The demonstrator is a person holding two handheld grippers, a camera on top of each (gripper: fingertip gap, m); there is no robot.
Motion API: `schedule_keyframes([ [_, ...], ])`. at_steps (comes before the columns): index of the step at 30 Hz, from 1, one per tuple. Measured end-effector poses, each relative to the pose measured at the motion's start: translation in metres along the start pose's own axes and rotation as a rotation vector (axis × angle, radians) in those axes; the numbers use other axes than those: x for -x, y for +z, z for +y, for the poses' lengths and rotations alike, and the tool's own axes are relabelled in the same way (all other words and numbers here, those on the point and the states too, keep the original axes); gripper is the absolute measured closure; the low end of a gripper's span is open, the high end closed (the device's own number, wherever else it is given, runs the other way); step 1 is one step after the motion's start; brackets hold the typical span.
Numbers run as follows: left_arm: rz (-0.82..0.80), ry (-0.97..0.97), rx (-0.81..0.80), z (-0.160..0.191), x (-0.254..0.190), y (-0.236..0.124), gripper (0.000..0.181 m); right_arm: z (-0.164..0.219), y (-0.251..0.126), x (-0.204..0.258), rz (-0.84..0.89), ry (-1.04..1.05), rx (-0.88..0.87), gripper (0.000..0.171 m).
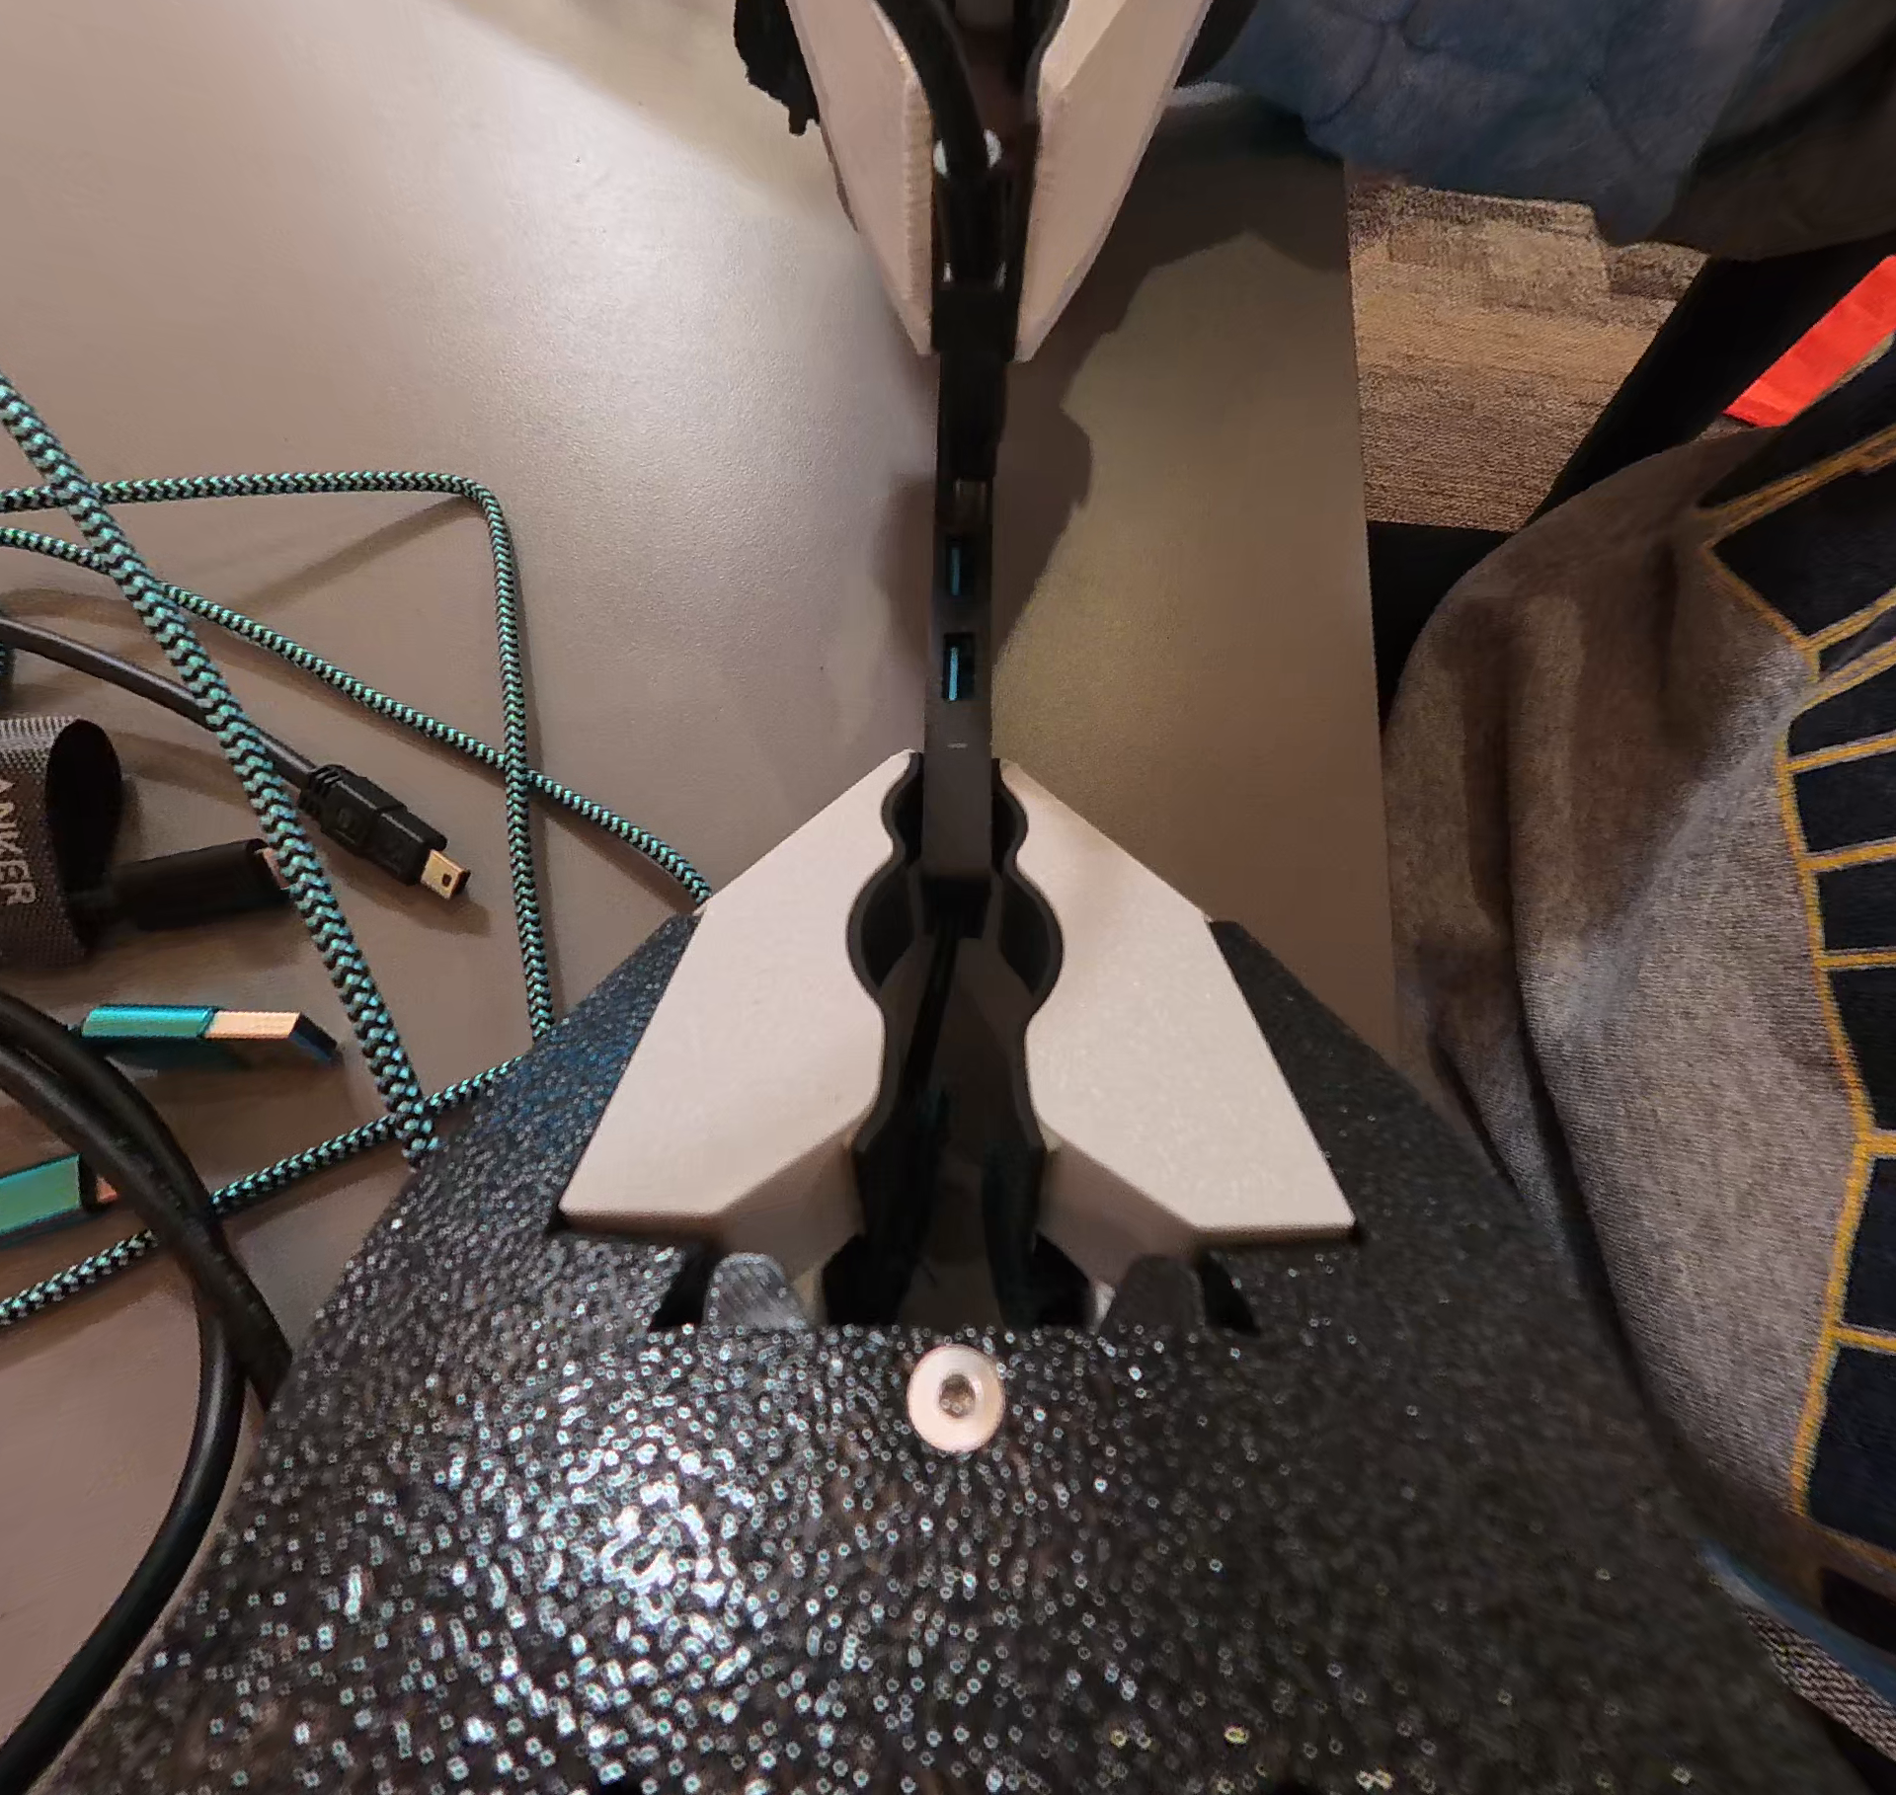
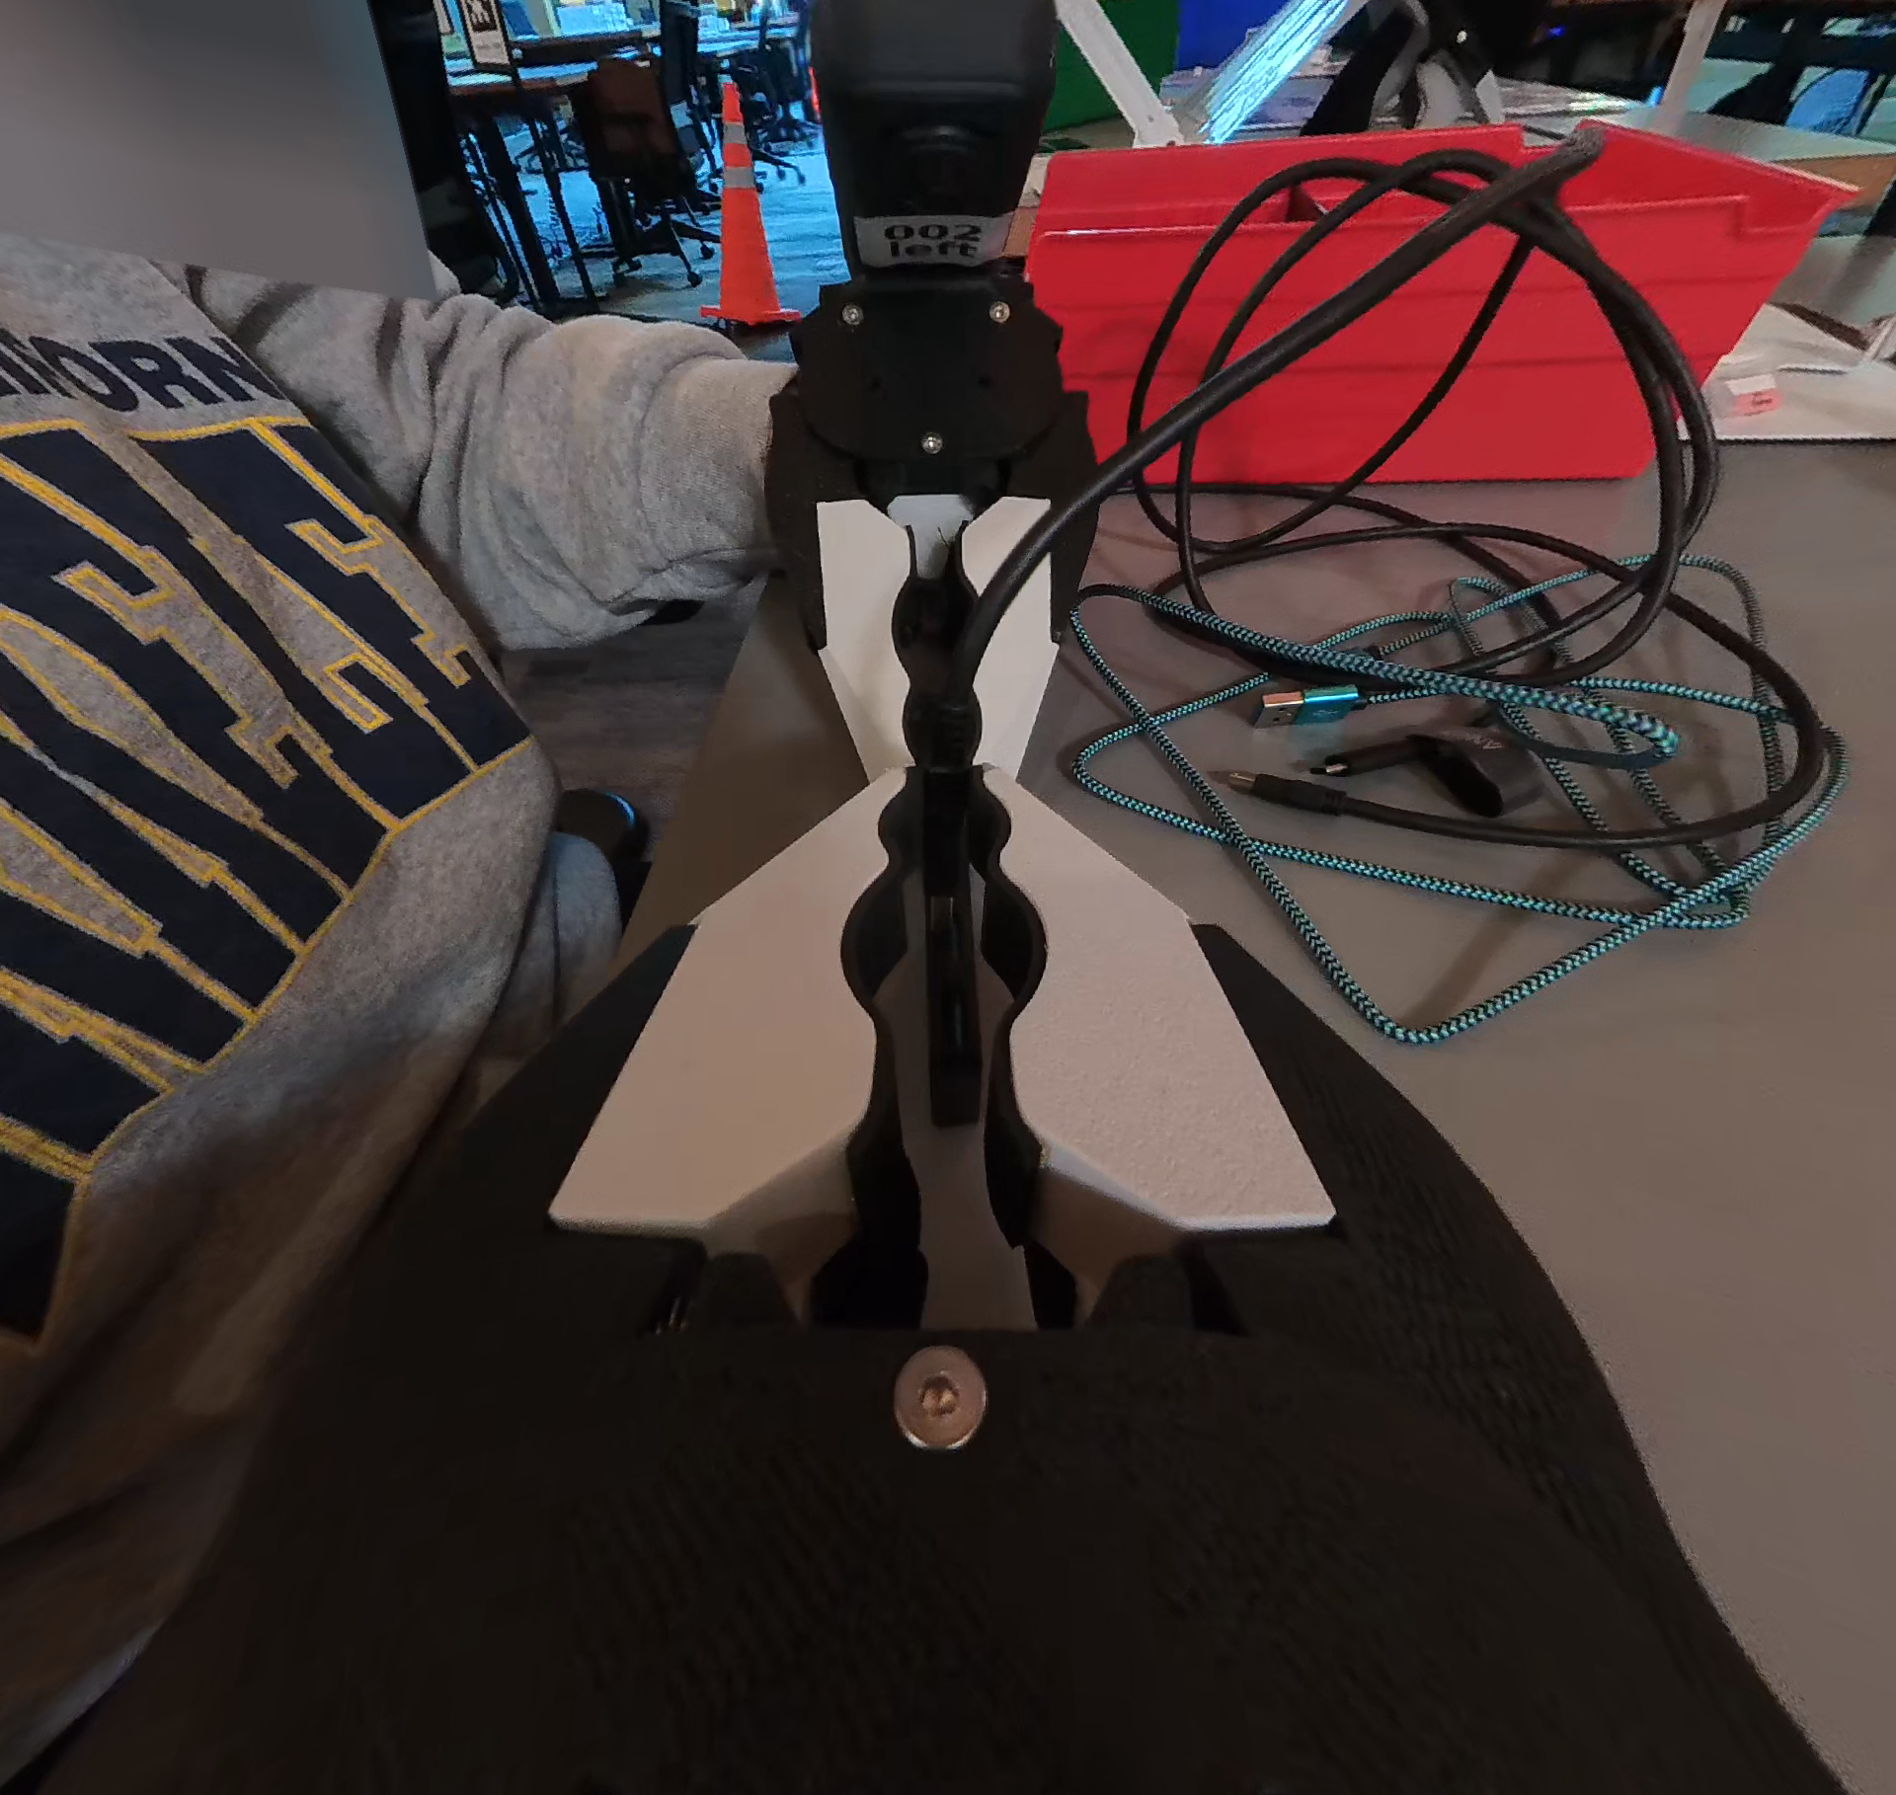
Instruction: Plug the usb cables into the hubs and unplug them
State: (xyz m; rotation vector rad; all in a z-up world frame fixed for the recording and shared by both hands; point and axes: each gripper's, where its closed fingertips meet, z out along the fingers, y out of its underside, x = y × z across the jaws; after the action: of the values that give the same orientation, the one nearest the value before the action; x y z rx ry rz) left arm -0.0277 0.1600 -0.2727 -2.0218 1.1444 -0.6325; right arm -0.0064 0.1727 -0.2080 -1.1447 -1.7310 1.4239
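Observation:
A slim black USB hub with blue ports is held in the air between the two grippers. My left gripper is shut on the hub's near end, and the hub's own lead runs back between its fingers. My right gripper faces it, shut at the hub's far end on what looks like the plug of a black cable. In the right wrist view my right gripper is shut. The black cable rises from just past its tips and loops right. The left gripper faces it closely.
A teal braided cable with a teal USB plug and a black cable with a small plug lie on the grey table. A red bin stands behind the cable pile. A person's grey sweatshirt is close on one side.

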Motion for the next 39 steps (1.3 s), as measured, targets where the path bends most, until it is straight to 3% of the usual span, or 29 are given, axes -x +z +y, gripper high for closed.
schedule_keyframes([
  [23, -0.006, 0.032, 0.006, 0.001, -0.002, 0.001, 0.173, 0.009, -0.003, -0.001, -0.008, 0.021, 0.047, 0.164],
  [39, -0.014, 0.049, 0.0, 0.001, -0.003, 0.001, 0.173, 0.014, -0.002, 0.003, 0.053, -0.085, 0.152, 0.164],
])
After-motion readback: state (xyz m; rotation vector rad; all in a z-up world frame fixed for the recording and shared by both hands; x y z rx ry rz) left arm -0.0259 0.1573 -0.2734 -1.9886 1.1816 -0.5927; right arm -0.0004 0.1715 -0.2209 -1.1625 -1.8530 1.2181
